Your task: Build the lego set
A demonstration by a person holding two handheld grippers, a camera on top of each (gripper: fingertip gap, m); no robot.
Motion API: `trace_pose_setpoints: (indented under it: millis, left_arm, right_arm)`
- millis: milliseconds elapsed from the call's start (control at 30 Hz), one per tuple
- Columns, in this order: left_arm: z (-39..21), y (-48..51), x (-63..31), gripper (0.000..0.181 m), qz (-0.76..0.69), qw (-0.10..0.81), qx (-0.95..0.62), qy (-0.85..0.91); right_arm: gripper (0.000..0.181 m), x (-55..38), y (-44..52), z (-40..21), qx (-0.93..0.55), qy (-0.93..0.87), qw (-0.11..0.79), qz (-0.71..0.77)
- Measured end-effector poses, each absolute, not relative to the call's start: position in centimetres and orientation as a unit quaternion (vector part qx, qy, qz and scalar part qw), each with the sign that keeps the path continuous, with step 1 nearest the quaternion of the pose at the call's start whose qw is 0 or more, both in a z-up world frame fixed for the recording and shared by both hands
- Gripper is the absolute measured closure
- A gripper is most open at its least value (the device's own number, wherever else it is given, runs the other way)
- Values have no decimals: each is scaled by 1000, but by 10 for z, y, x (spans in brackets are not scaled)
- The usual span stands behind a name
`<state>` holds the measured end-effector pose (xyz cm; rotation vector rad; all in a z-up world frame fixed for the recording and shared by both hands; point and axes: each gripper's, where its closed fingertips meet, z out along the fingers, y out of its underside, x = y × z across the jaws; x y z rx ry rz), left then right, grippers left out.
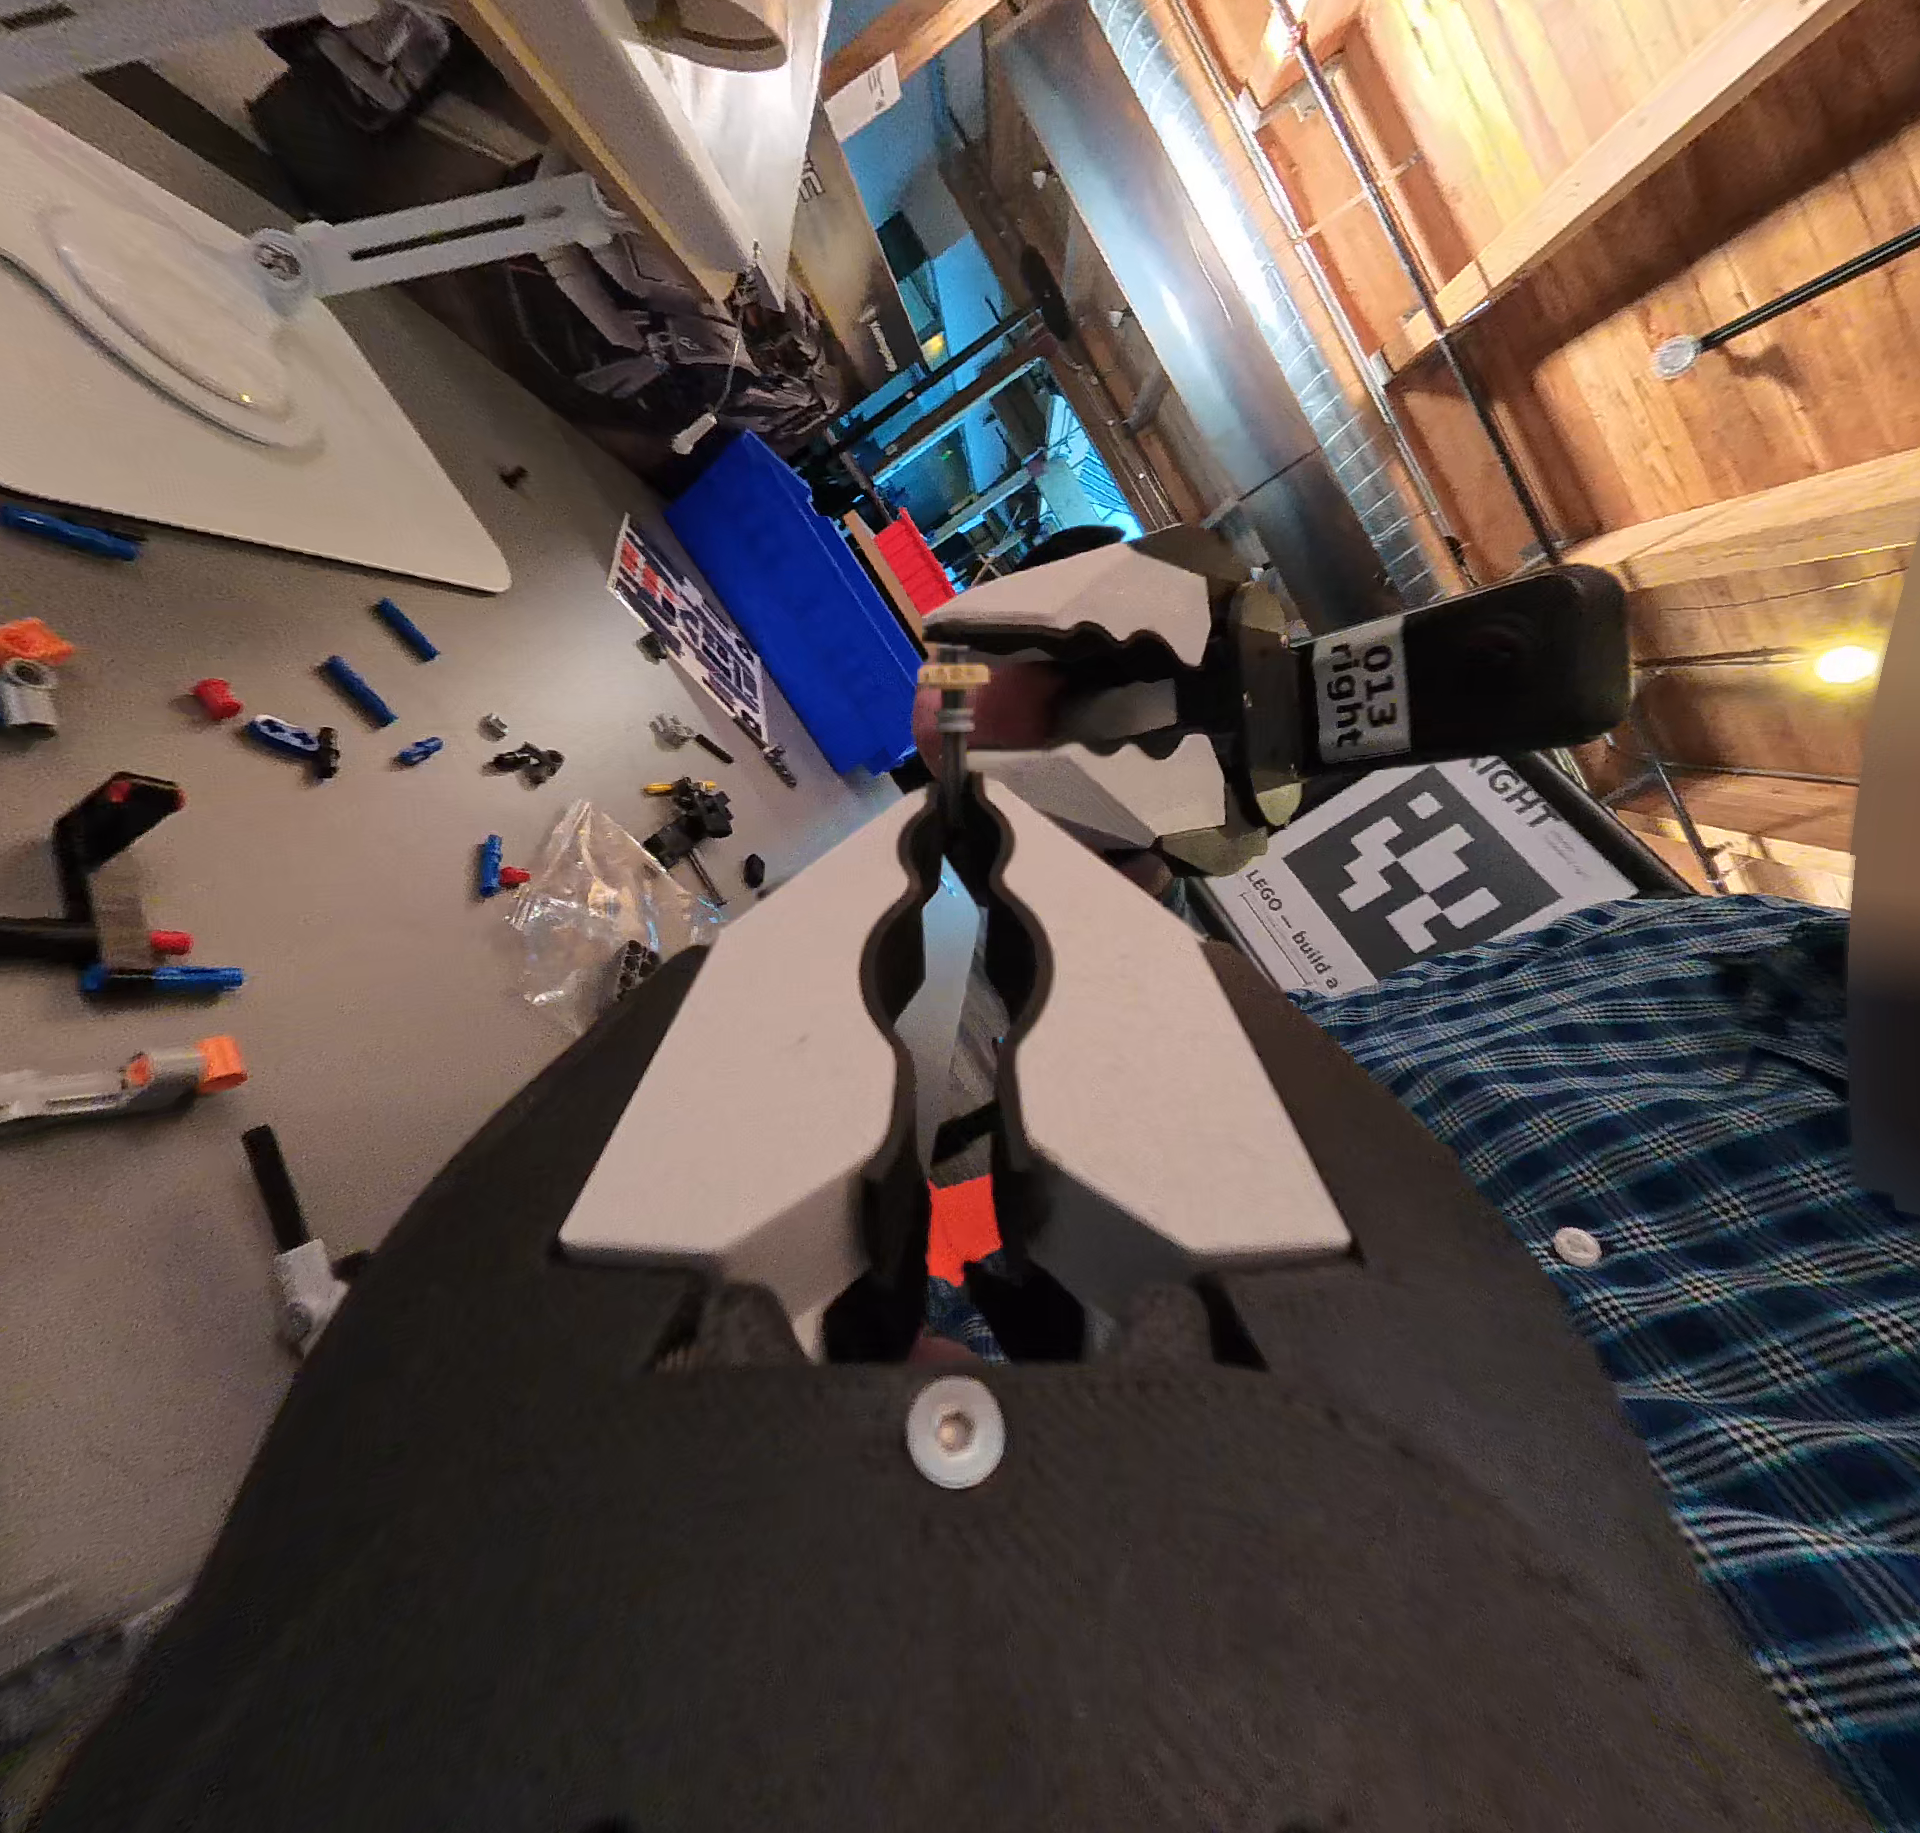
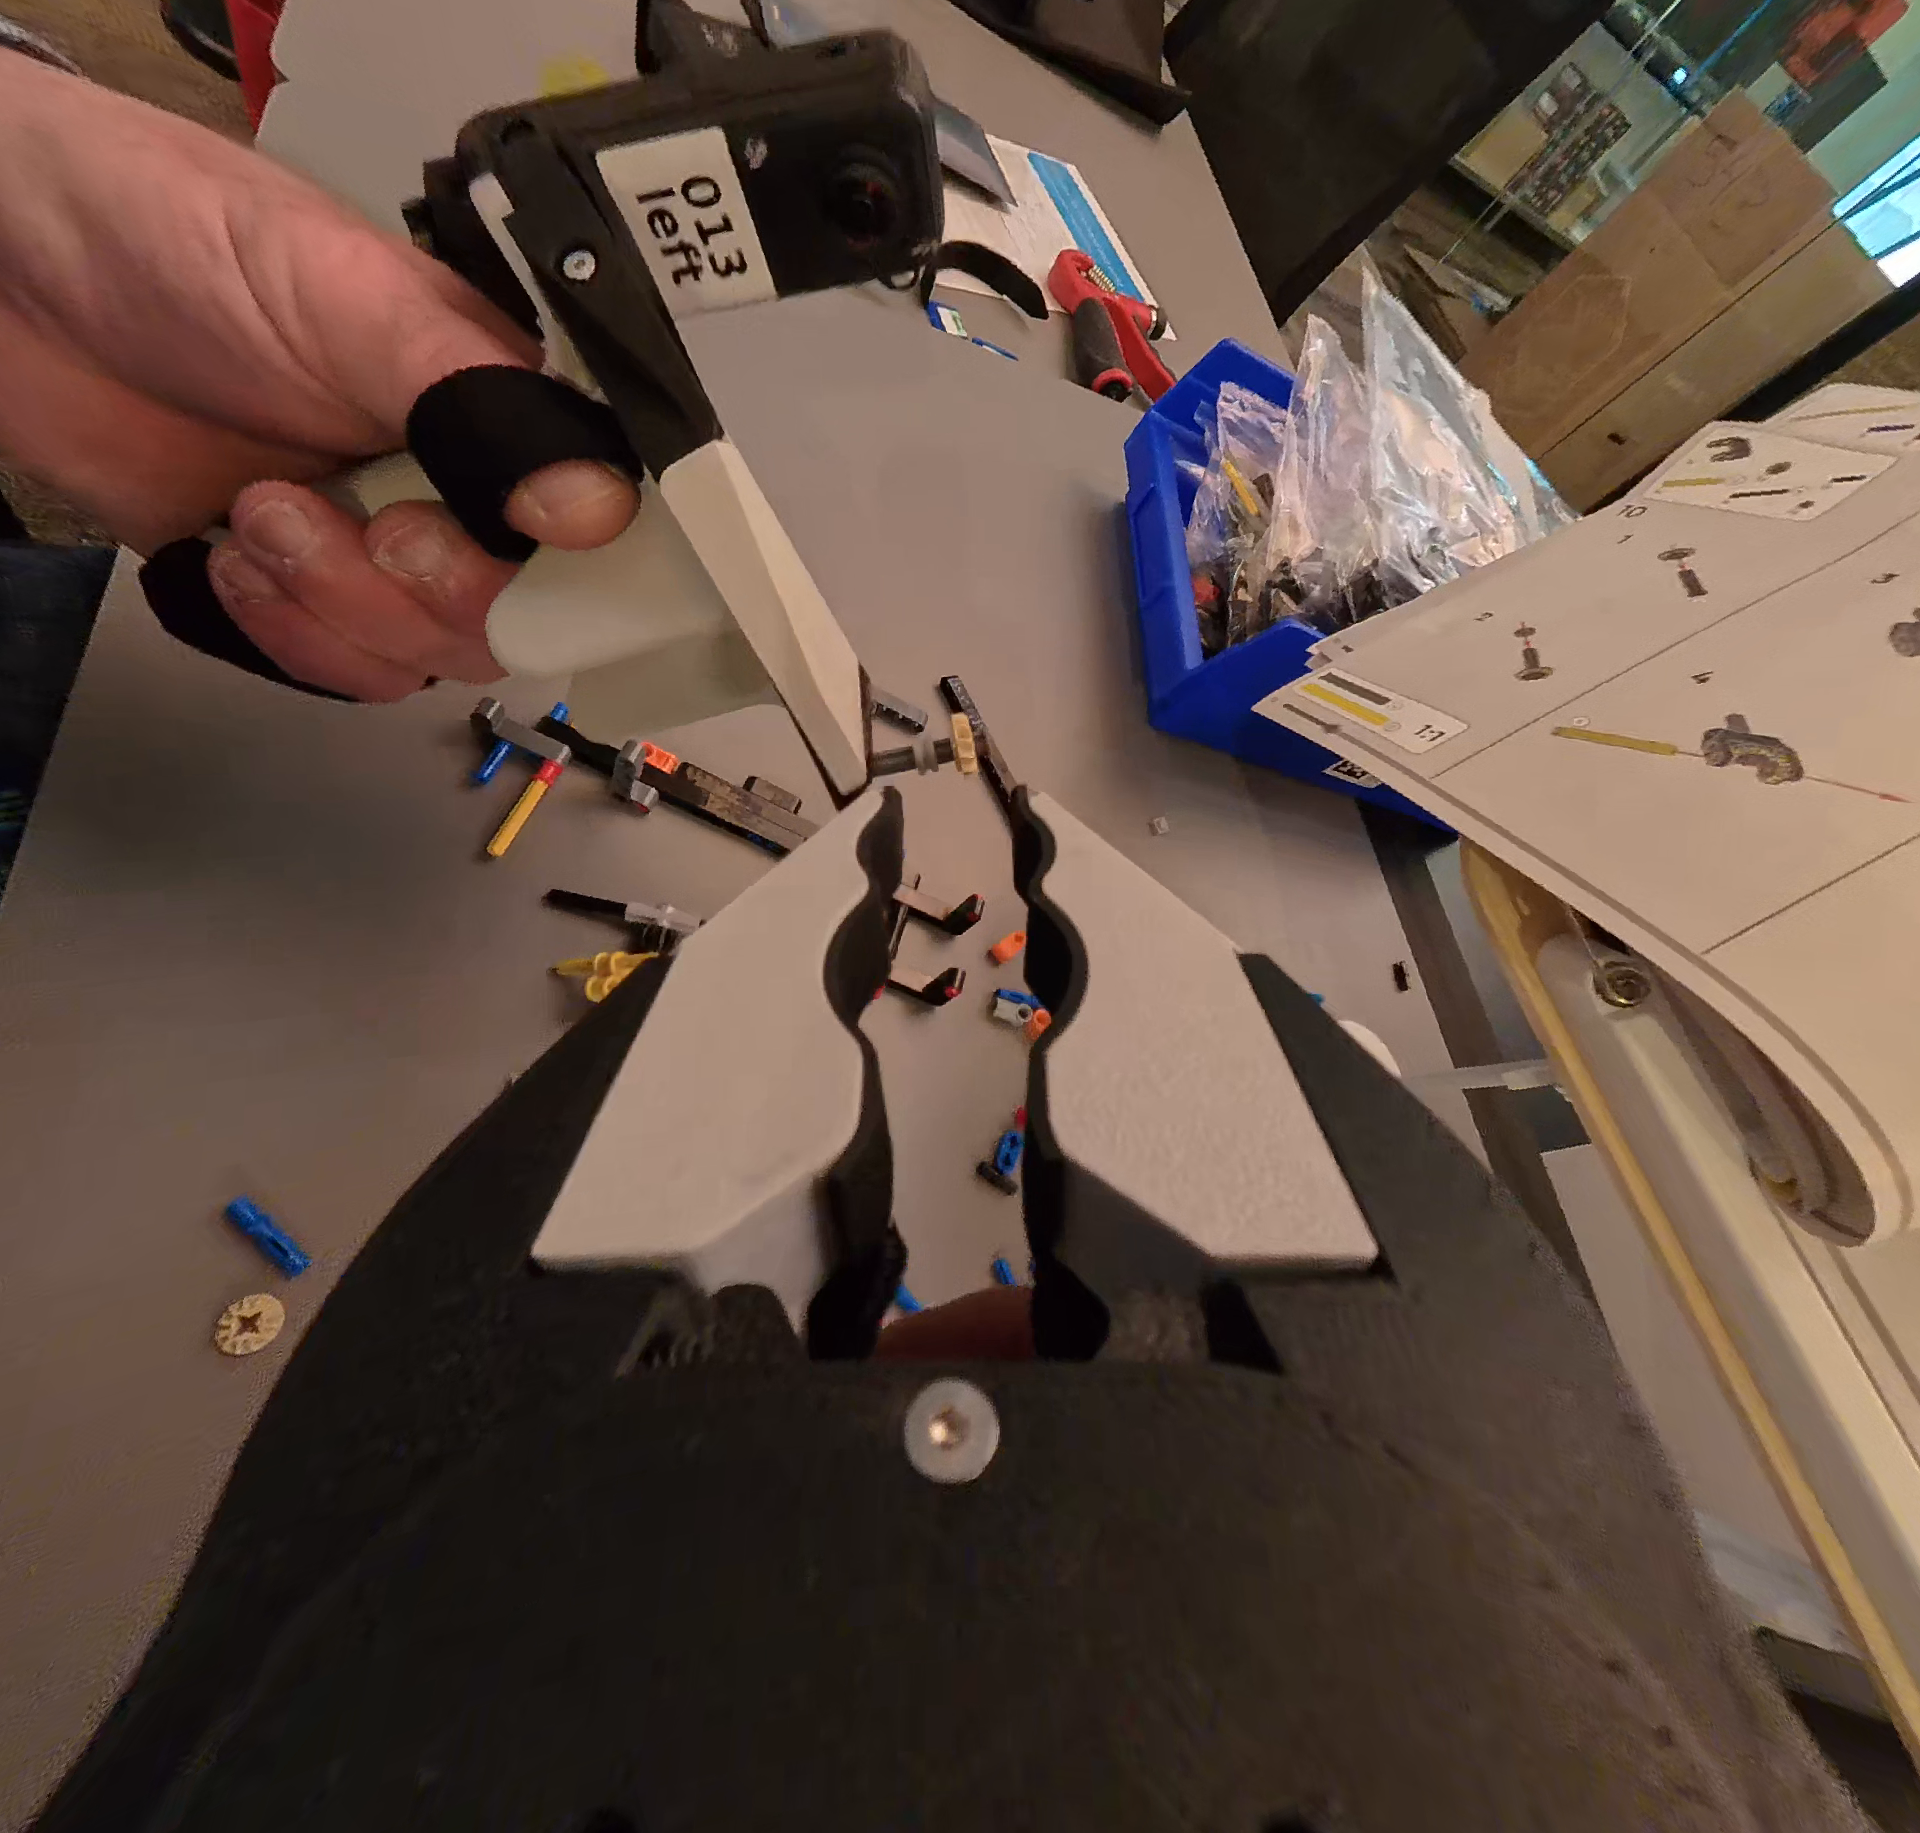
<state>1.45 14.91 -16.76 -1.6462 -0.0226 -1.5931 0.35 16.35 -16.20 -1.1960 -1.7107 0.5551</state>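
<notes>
A thin black rod (image 2: 896, 760) with a tan gear (image 2: 966, 741) sits mid-air above the grey table (image 2: 343, 1035), pinched in the left gripper (image 1: 954, 796). The right gripper (image 2: 951, 796) is slightly parted, empty, its tips just beside the gear.

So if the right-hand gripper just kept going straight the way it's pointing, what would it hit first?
Most likely the small tan gear on the black axle that the left gripper pinches, just past the open right gripper. Beyond that lies the grey table. Depth is hard to judge.
</notes>
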Motion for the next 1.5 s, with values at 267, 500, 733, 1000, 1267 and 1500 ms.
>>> trace_pose_setpoints:
  millis: [267,500,733,1000,1267,1500]
  left_arm:
    - [-166,145,22,181,-642,398,-656,11]
    - [-172,145,21,180,-627,391,-673,18]
    - [-179,136,33,180,-629,356,-689,47]
    - [-195,129,43,180,-612,317,-721,70]
    - [-202,128,45,180,-602,308,-732,77]
    - [-200,128,45,180,-598,312,-733,82]
  right_arm:
    - [171,3,160,-164,-458,-734,455,208]
    - [161,8,158,-164,-442,-753,437,216]
    - [159,10,152,-174,-397,-802,405,186]
    - [168,19,143,-192,-329,-871,348,108]
    - [172,22,144,-199,-346,-873,330,99]
    - [174,23,145,-199,-365,-865,324,116]
